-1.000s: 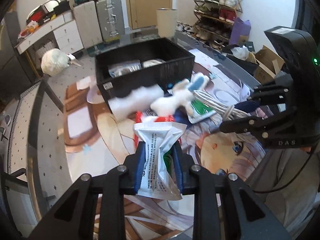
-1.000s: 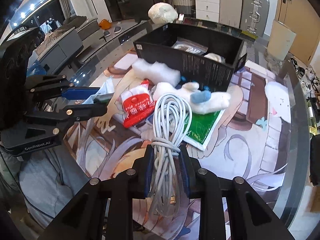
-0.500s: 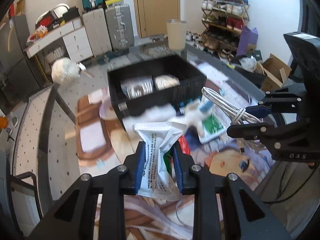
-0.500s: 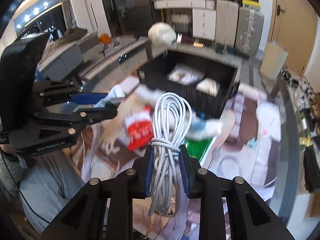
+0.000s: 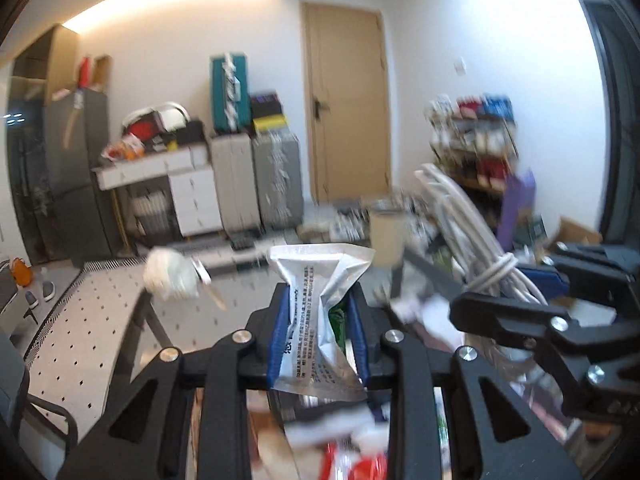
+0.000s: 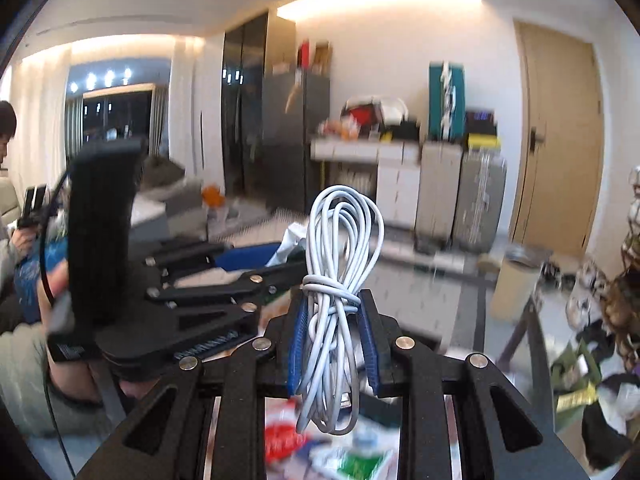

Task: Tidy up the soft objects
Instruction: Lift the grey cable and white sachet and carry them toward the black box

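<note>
Cluttered room behind, left tool (image 5: 318, 336) pinching silver packet (image 5: 320, 304), right tool (image 6: 332, 340) pinching coiled white cable (image 6: 338, 280)

Packet (image 5: 320, 312) between left tool (image 5: 318, 332) fingers, cable bundle (image 6: 336, 304) between right tool (image 6: 334, 344) fingers, tools side by side

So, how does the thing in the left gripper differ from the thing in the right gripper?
The left gripper holds a silver foil packet, flat, crinkled and printed with text; the right gripper holds a white cable bundle, round cords coiled in loops and wrapped around the middle. The packet's top is a sealed edge; the cable's top is open loops. Both stand upright, pinched between blue pads, lifted high.
</note>
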### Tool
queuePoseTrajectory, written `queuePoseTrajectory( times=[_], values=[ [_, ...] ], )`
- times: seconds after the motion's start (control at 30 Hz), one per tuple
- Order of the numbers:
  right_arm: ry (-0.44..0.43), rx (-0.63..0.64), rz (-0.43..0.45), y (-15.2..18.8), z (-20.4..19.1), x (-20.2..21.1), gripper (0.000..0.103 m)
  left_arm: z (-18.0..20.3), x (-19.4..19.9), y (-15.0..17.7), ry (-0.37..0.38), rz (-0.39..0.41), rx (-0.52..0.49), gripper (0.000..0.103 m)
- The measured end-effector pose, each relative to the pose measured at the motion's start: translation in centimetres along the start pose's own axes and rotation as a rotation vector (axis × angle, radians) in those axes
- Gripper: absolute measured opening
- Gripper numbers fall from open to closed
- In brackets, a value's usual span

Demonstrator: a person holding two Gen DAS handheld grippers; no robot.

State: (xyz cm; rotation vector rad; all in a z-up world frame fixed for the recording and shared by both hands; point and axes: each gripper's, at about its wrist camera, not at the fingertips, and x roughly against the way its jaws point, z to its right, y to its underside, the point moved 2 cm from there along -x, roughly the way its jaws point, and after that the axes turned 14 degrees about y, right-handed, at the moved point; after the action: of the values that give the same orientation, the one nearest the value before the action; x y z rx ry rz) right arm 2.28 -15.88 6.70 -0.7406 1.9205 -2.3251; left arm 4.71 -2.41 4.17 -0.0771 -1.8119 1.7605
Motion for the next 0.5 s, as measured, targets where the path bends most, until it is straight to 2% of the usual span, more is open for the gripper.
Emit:
queuePoseTrajectory(
  times=[0.03, 0.1, 0.27, 0.5],
  values=[
    [0.007, -0.015, 0.024, -0.1, 0.1, 0.0, 0.024, -0.5, 0.0, -0.5, -0.013, 0.041, 0.010, 0.027],
    [0.025, -0.056, 0.062, 0.1, 0.6, 0.0, 0.024, -1.4, 0.1, -0.7, -0.016, 0.070, 0.027, 0.027],
    [0.093, -0.077, 0.061, 1.7, 1.2, -1.0, 0.024, -2.2, -0.4, 0.5, -0.048, 0.078, 0.024, 0.027],
    [0.110, -0.093, 0.059, 2.2, 2.3, -1.8, 0.024, -1.4, 0.0, 1.3, -0.061, 0.103, -0.007, 0.027]
  ],
)
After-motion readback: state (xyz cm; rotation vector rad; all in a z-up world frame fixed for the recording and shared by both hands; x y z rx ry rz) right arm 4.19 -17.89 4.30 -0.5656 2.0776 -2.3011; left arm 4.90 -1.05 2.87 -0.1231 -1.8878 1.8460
